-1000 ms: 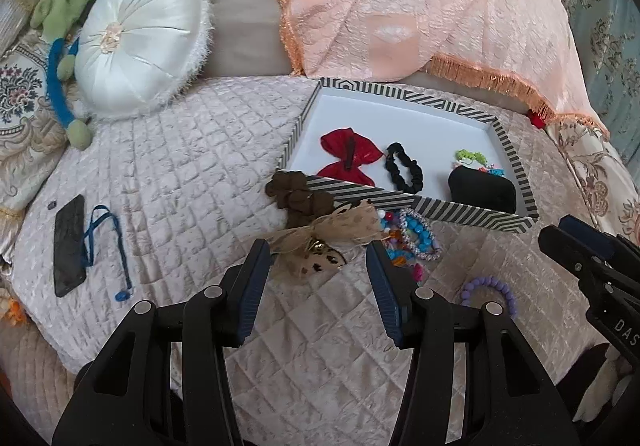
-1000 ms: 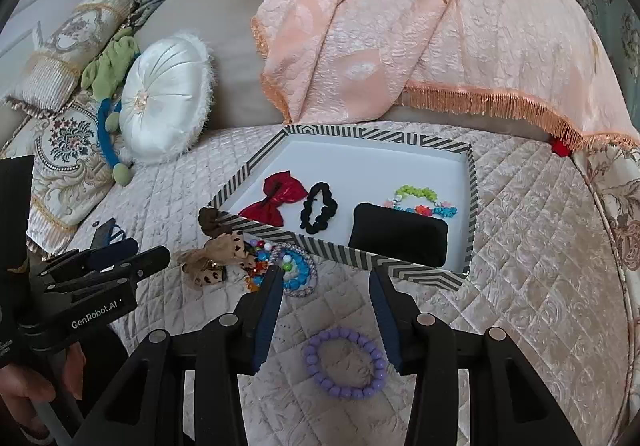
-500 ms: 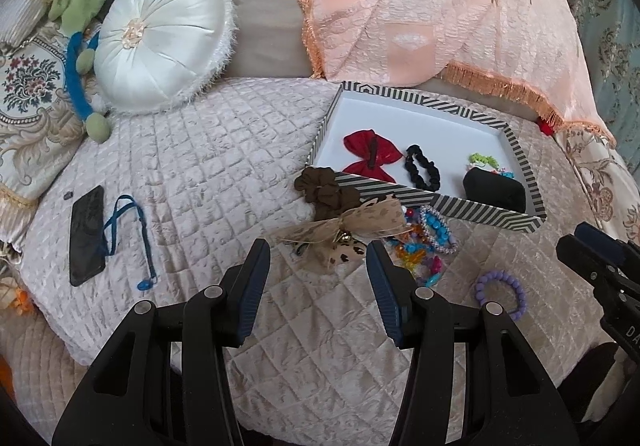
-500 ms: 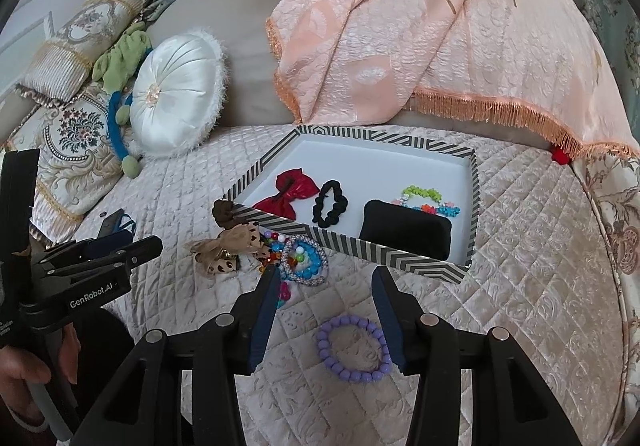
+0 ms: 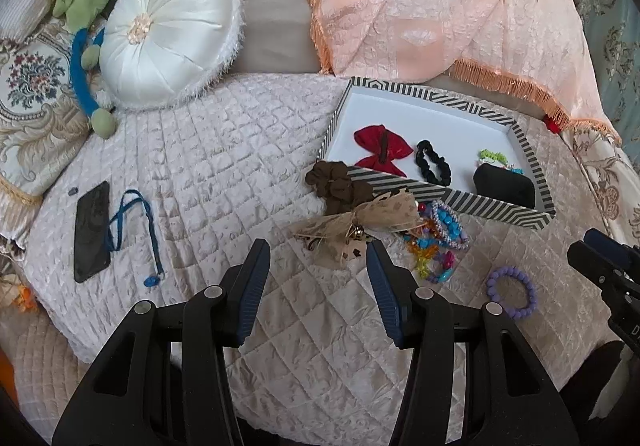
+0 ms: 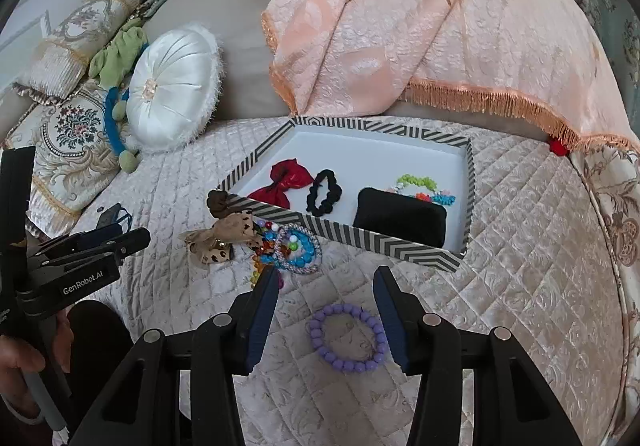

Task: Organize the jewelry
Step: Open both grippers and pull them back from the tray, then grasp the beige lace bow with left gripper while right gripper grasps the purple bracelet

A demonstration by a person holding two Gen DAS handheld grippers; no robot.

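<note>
Right gripper (image 6: 326, 282): jaws apart, nothing held, hovering over the quilt.
Purple bead bracelet (image 6: 347, 338): flat on the quilt at 6 o'clock of the tray, just below the right jaws.
Left gripper (image 5: 318, 258): jaws apart, empty.
Beige bow (image 5: 360, 222): at 12 o'clock of the left jaws, beside the bead pile (image 5: 438, 238).
Striped tray (image 6: 384, 242): holds red bow (image 6: 286, 182), black scrunchie (image 6: 324, 192), black pouch (image 6: 400, 216).
</note>
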